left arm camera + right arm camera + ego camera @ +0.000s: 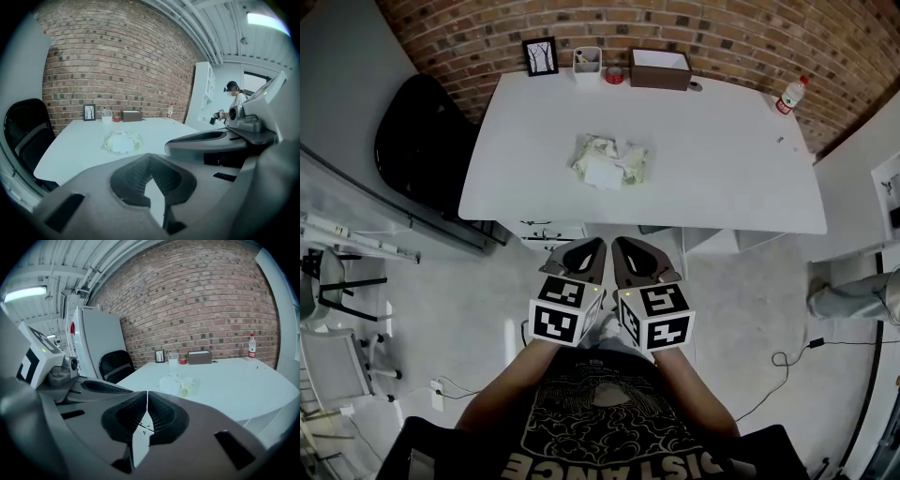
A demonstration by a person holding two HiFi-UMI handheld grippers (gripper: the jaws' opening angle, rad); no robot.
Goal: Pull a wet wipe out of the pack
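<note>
The left gripper (592, 249) and right gripper (624, 247) hang side by side short of the table (731, 187), jaws together, empty; the pack (609, 161) lies mid-table, well apart; likely a ready pose before reaching.

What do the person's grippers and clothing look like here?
Both the left gripper and right gripper have grey shells with dark ribbed insides. Each carries a white cube printed with black square markers. The person wears a black T-shirt with a pale printed graphic.
</note>
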